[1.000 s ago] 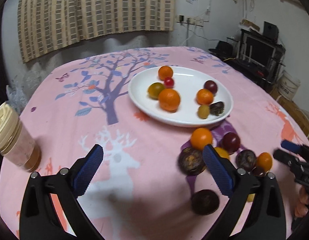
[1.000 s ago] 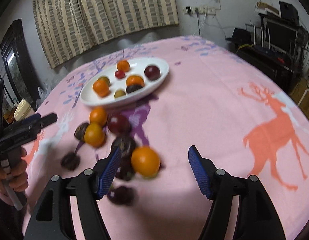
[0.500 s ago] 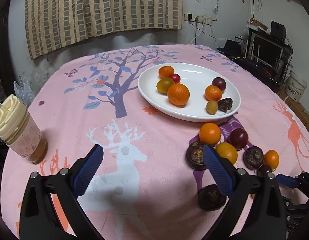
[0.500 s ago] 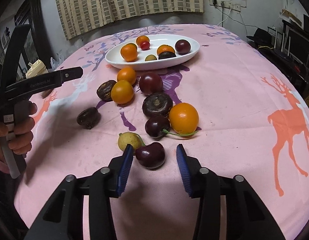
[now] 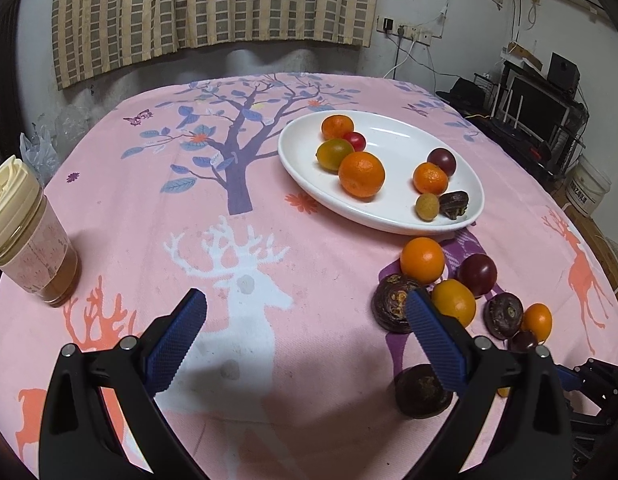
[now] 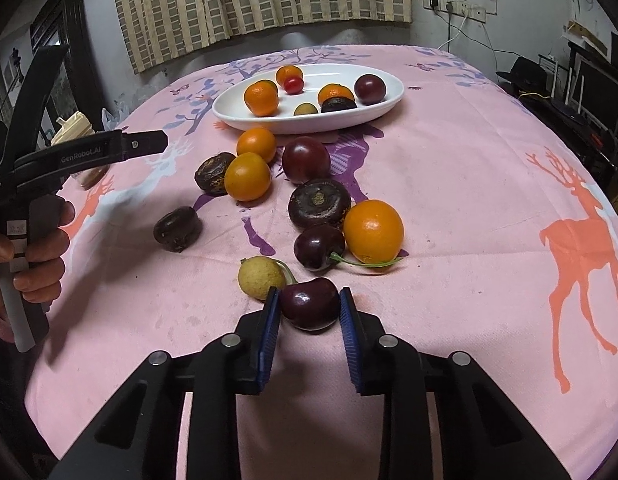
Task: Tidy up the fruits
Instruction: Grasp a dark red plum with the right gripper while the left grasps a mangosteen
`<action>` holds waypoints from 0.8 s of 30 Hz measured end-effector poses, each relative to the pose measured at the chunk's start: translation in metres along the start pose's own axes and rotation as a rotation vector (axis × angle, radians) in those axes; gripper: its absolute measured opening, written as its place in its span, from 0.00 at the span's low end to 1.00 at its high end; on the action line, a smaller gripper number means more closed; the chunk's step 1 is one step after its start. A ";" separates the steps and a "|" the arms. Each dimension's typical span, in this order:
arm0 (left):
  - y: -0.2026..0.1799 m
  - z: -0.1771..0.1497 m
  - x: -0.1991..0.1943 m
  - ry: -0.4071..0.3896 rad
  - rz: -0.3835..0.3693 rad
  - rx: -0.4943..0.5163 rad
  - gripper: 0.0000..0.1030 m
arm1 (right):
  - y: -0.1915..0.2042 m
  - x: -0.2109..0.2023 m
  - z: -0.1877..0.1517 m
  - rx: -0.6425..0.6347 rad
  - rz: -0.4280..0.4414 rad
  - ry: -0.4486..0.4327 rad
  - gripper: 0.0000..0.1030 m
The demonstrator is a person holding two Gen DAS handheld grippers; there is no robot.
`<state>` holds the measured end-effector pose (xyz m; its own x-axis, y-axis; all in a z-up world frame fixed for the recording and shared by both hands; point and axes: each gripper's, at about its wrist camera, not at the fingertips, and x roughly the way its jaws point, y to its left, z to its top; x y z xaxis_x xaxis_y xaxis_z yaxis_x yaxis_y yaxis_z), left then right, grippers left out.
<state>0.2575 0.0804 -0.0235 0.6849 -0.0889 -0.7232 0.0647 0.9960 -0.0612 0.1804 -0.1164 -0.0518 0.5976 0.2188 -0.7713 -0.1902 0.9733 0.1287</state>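
Closing since 0.5 s ago, R gripper (image 6: 310, 309) jaws now pinch cherry (image 6: 309, 309).

Both wrist views low, sharing white plate (image 5: 297, 168)

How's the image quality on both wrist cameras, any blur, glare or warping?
Left wrist view: sharp, strong fisheye bend, black corners, soft shadow under the left claw. Right wrist view: equally sharp and warped; small glare spot on the cherry between the right claw pads.
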 end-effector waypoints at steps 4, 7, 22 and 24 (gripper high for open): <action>0.004 0.001 -0.005 -0.010 -0.003 -0.009 0.95 | -0.008 -0.007 -0.001 0.043 0.053 -0.045 0.29; 0.007 0.004 -0.011 0.000 -0.060 0.005 0.95 | -0.013 -0.020 -0.003 0.063 0.093 -0.118 0.29; -0.065 -0.043 -0.022 0.070 -0.245 0.439 0.75 | -0.018 -0.024 -0.003 0.091 0.123 -0.150 0.29; -0.067 -0.047 -0.017 0.088 -0.239 0.450 0.68 | -0.018 -0.024 -0.003 0.092 0.122 -0.151 0.29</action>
<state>0.2068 0.0155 -0.0394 0.5503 -0.2936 -0.7816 0.5313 0.8453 0.0565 0.1670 -0.1399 -0.0376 0.6856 0.3369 -0.6453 -0.2007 0.9396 0.2772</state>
